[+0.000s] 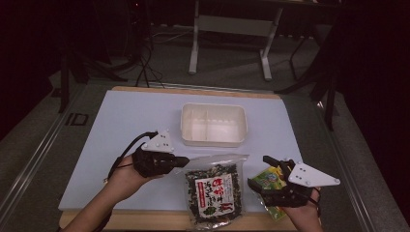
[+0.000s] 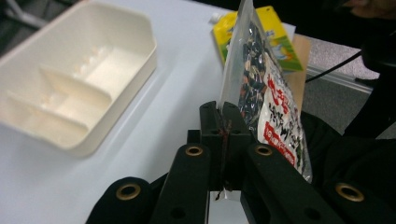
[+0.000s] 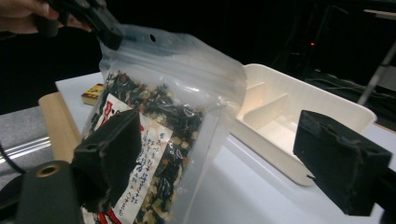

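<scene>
A pale blue counter (image 1: 121,125) stands in a dark room. At its near edge lies one clear bag (image 1: 214,193) holding dark dried flakes, with a red and white label. The left gripper (image 1: 183,161) has its fingers (image 2: 212,122) pressed together, pinching the top corner of this bag. The right gripper (image 1: 258,173) is just beside the bag; its fingers (image 3: 112,156) are spread wide, one on each side of the bag's edge. Under it lies one yellow-green packet (image 1: 267,180). Farther away stands one white tray (image 1: 213,124) with dividers; its compartments hold nothing.
</scene>
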A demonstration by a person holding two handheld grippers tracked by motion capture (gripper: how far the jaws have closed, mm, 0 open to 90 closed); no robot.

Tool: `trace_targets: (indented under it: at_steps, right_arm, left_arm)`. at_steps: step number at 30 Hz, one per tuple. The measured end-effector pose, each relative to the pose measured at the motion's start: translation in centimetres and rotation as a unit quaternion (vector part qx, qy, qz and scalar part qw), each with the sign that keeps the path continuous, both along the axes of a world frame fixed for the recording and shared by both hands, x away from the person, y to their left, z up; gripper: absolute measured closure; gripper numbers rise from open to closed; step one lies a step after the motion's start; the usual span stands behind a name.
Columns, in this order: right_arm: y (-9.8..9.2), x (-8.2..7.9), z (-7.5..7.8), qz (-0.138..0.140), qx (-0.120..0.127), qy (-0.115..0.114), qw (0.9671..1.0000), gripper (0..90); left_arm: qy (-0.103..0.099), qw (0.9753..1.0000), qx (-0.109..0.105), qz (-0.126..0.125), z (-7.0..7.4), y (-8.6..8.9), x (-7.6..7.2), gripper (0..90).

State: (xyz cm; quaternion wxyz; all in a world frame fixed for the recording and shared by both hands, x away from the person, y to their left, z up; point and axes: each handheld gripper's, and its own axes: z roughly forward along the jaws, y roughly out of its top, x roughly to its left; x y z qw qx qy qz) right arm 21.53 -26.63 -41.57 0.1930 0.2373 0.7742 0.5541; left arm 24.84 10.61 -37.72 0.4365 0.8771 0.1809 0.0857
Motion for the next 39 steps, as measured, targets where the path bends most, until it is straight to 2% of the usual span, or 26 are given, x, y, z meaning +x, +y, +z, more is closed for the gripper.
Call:
trace_targets:
  at_steps: [3,5,7,11,13,14,15,16,18,19,20,21,22,24,25,26,29,30,31,32,34,36,37,39]
  right_arm:
    - [0.2,0.2,-0.1,0.016,0.004,0.008,0.9998,14.0]
    - [0.3,0.2,-0.1,0.017,0.004,0.009,0.9998,14.0]
    - [0.4,0.4,-0.1,0.030,0.012,0.019,0.9993,14.1]
    - [0.7,0.6,-0.1,0.052,0.019,0.031,0.9980,14.6]
    - [1.0,0.7,-0.1,0.064,0.016,0.037,0.9972,15.6]
    - [1.2,0.8,-0.1,0.070,0.013,0.036,0.9968,18.2]
    - [1.4,1.1,-0.2,0.082,0.008,0.045,0.9956,20.9]
    - [1.4,1.1,-0.2,0.082,0.008,0.045,0.9956,20.9]
    - [1.7,1.6,-0.4,0.103,0.007,0.065,0.9925,24.3]
    - [1.8,1.7,-0.4,0.105,0.007,0.071,0.9919,28.2]
    - [1.9,2.1,-0.5,0.117,0.006,0.080,0.9899,33.3]
    - [1.9,2.1,-0.5,0.117,0.006,0.080,0.9899,33.3]
    - [2.0,2.1,-0.5,0.118,-0.001,0.079,0.9899,44.2]
    - [1.9,2.3,-0.3,0.141,-0.011,0.083,0.9864,55.4]
    - [2.0,2.4,-0.1,0.163,-0.018,0.097,0.9817,65.5]
    - [2.0,2.4,-0.1,0.163,-0.018,0.097,0.9817,65.5]
    - [2.3,2.4,0.2,0.192,-0.034,0.113,0.9743,71.1]
    - [2.4,2.4,0.2,0.209,-0.027,0.129,0.9691,74.0]
    - [2.4,2.4,0.2,0.209,-0.027,0.129,0.9691,74.0]
    - [2.4,2.4,0.2,0.222,-0.010,0.141,0.9649,75.7]
    - [2.5,2.4,0.3,0.219,-0.015,0.140,0.9655,76.0]
    - [2.5,2.3,0.4,0.219,-0.016,0.139,0.9656,76.0]
    - [2.5,2.3,0.6,0.219,-0.016,0.140,0.9656,76.3]
    - [2.4,2.4,0.8,0.215,-0.013,0.136,0.9670,76.4]
  left_arm:
    - [-0.017,0.9998,-0.005,-0.013,0.7,-0.5,-0.8,90.0]
    - [-0.021,0.9992,-0.021,-0.026,1.3,-0.6,-1.2,90.0]
    - [-0.040,0.9983,-0.019,-0.038,2.0,-0.9,-1.9,90.0]
    - [-0.062,0.9971,-0.023,-0.038,3.0,-1.1,-2.3,90.0]
    - [-0.063,0.9970,-0.028,-0.035,3.1,-1.1,-2.0,90.0]
    - [-0.064,0.9969,-0.029,-0.035,3.1,-1.0,-1.9,90.0]
    - [-0.065,0.9969,-0.033,-0.031,3.1,-1.0,-1.7,90.0]
    - [-0.065,0.9969,-0.033,-0.031,3.1,-1.0,-1.7,90.0]
    - [-0.062,0.9969,-0.037,-0.031,3.0,-1.0,-1.5,90.0]
    - [-0.061,0.9969,-0.041,-0.028,3.0,-1.0,-1.5,90.0]
    - [-0.058,0.9970,-0.043,-0.030,3.1,-1.0,-1.4,90.0]
    - [-0.063,0.9967,-0.045,-0.025,3.2,-1.0,-1.4,90.0]
    - [-0.061,0.9966,-0.048,-0.028,3.3,-1.0,-1.3,90.0]
    - [-0.061,0.9964,-0.052,-0.028,3.4,-1.0,-1.3,90.0]
    - [-0.063,0.9962,-0.051,-0.031,3.5,-1.1,-1.2,90.0]
    - [-0.063,0.9962,-0.051,-0.031,3.5,-1.1,-1.2,90.0]
    - [-0.062,0.9965,-0.047,-0.032,3.5,-1.1,-0.9,90.0]
    - [-0.056,0.9967,-0.049,-0.032,3.4,-1.0,-0.6,90.0]
    - [-0.049,0.9968,-0.054,-0.035,3.4,-0.8,-0.4,90.0]
    - [-0.047,0.9966,-0.059,-0.033,3.3,-0.7,-0.2,90.0]
    - [-0.037,0.9965,-0.066,-0.037,3.1,-0.4,0.2,89.8]
    - [-0.037,0.9965,-0.066,-0.037,3.1,-0.4,0.2,89.4]
    - [-0.028,0.9954,-0.083,-0.040,3.0,-0.1,0.4,86.0]
    - [-0.026,0.9943,-0.095,-0.041,3.0,0.1,0.5,80.7]
